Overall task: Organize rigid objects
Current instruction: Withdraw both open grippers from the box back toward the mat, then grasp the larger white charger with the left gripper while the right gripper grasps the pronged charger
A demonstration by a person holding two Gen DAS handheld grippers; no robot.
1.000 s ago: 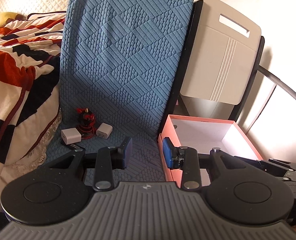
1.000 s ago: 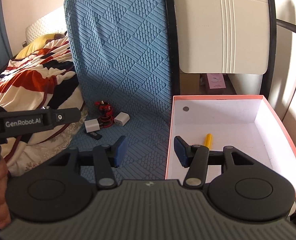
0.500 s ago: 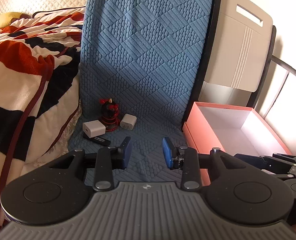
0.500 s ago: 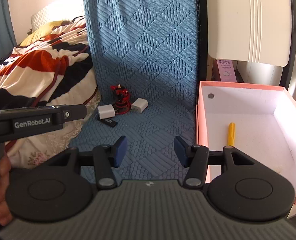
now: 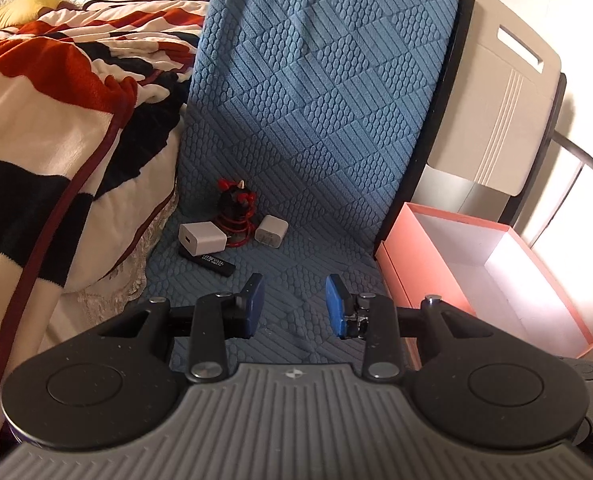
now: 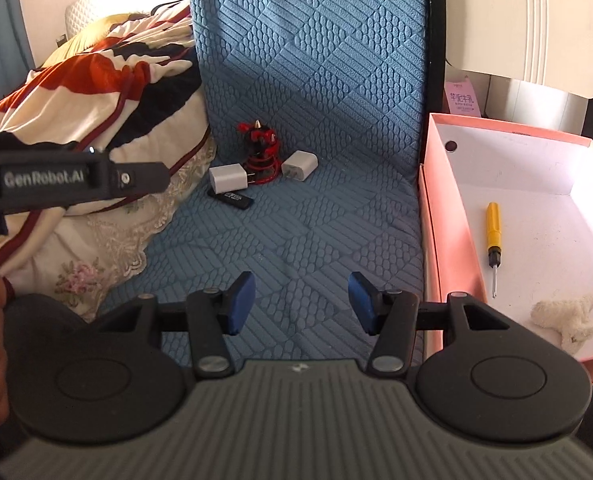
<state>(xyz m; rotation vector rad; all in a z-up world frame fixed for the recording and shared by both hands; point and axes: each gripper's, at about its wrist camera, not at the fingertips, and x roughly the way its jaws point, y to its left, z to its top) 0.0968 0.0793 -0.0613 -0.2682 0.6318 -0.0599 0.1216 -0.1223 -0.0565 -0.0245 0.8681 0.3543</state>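
Note:
On the blue quilted mat [image 5: 296, 160] lie a white charger [image 5: 201, 239], a second white charger [image 5: 271, 231], a black-and-red toy with red cable [image 5: 236, 204] and a black stick-shaped device [image 5: 208, 260]; all show in the right wrist view too [image 6: 228, 178] [image 6: 299, 165] [image 6: 261, 146] [image 6: 232, 199]. The pink box [image 6: 428, 208] holds a yellow screwdriver [image 6: 492, 228] and a crumpled white cloth [image 6: 564, 316]. My left gripper [image 5: 295, 306] is open and empty, short of the objects. My right gripper [image 6: 301, 300] is open and empty over the mat.
A striped red, black and cream blanket [image 5: 56, 120] on the bed borders the mat on the left. A white folding board [image 5: 496, 92] leans behind the pink box [image 5: 420, 264]. The left gripper's body [image 6: 64, 178] crosses the right wrist view at left.
Both grippers have swung left, away from the pink box and toward the objects on the mat. Both stay open and empty.

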